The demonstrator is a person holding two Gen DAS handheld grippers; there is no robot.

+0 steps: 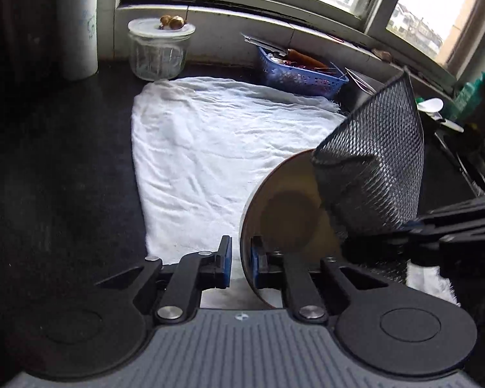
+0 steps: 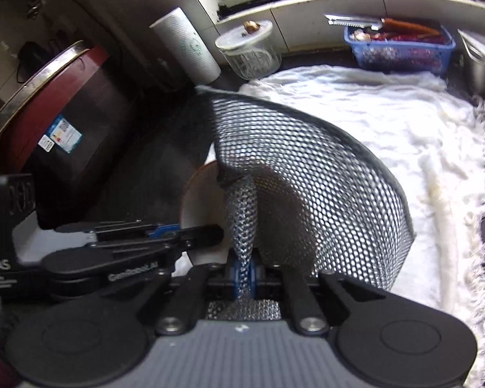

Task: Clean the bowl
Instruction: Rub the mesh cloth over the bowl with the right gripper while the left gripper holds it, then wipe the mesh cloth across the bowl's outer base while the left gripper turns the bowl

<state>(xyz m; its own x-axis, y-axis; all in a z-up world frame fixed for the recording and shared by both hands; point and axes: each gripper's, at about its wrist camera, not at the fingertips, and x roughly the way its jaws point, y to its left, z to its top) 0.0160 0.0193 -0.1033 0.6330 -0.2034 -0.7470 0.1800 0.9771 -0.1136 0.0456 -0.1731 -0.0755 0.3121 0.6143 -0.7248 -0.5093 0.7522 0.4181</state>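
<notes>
A white towel (image 1: 210, 148) lies spread over the dark counter (image 1: 55, 174), with a blue basket (image 1: 302, 76), a paper roll (image 1: 77, 26) and a lidded glass jar (image 1: 158, 51) along its far edge. Above the towel's near end the bowl (image 1: 284, 213) is tipped on its side, its rim pinched in the nearly closed left gripper (image 1: 241, 262). The right gripper (image 2: 244, 273) is clamped on a fold of metal mesh cloth (image 2: 307, 187) that reaches into the bowl.

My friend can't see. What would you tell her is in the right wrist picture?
The right gripper pinches a silvery mesh scrubbing cloth that drapes into a tilted bowl, which the left gripper holds by its rim. Behind lies a white towel, a glass jar and a blue basket.
</notes>
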